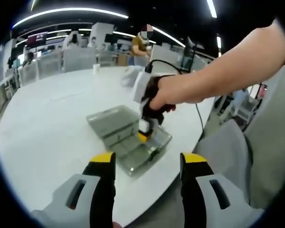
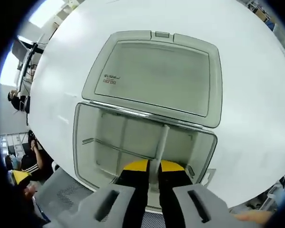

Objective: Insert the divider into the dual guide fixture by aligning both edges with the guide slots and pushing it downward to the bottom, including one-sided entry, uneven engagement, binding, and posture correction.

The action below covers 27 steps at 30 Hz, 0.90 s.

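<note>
A clear plastic box [image 2: 85, 142] stands on the white table with its hinged lid [image 2: 156, 76] lying open and flat behind it. A thin translucent divider [image 2: 162, 140] stands on edge inside the box, reaching toward the hinge-side wall. My right gripper [image 2: 154, 166] is shut on the divider's near end, yellow tips pressed to either side. In the left gripper view, the right gripper [image 1: 144, 135] reaches down into the box [image 1: 128, 137], held by a person's hand. My left gripper [image 1: 148, 161] hovers open in front of the box, holding nothing.
A second thin strip [image 2: 114, 148] runs crosswise inside the box. The round white table [image 1: 47, 128] has its edge near the box on the right. A cable [image 1: 197, 118] trails from the right gripper. Chairs and a person stand beyond the table.
</note>
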Each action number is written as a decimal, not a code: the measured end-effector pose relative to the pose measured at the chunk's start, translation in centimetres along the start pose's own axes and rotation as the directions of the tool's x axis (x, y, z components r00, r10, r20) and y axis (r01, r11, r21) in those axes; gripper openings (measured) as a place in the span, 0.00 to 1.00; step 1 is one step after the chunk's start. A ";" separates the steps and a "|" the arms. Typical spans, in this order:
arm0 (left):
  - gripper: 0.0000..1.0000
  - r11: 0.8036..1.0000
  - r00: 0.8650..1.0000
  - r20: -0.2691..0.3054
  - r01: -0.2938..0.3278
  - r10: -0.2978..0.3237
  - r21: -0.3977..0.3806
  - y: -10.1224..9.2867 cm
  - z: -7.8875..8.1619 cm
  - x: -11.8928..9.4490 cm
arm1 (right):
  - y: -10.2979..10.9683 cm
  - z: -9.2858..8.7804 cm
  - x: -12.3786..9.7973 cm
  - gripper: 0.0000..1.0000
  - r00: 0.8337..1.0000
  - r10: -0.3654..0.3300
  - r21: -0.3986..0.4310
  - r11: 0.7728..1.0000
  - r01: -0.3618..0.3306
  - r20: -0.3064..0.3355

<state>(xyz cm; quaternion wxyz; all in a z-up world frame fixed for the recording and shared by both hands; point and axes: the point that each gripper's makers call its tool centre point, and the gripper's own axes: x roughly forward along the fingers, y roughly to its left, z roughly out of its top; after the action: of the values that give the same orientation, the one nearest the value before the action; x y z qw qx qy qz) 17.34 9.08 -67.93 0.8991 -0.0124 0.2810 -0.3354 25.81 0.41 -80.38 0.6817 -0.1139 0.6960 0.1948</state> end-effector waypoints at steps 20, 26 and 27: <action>0.52 1.000 1.000 -0.026 0.010 -0.009 0.030 -0.5 0.3 0.3 | -0.7 1.3 -1.7 0.12 0.995 0.086 -0.134 0.988 -0.078 0.058; 0.52 0.999 1.000 -0.029 0.011 -0.010 0.034 -0.6 0.3 0.4 | -0.5 0.9 -2.6 0.13 0.989 0.121 -0.184 0.978 -0.103 0.088; 0.52 0.999 0.999 -0.030 0.012 -0.011 0.035 -0.7 0.3 0.4 | -0.4 0.9 -2.8 0.13 0.987 0.129 -0.196 0.975 -0.107 0.100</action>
<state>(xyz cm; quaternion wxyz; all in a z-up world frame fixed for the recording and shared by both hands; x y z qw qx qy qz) 17.32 8.23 -67.70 0.8930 0.0069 0.2883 -0.3455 26.93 0.11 -77.62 0.6929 -0.1255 0.6405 0.3064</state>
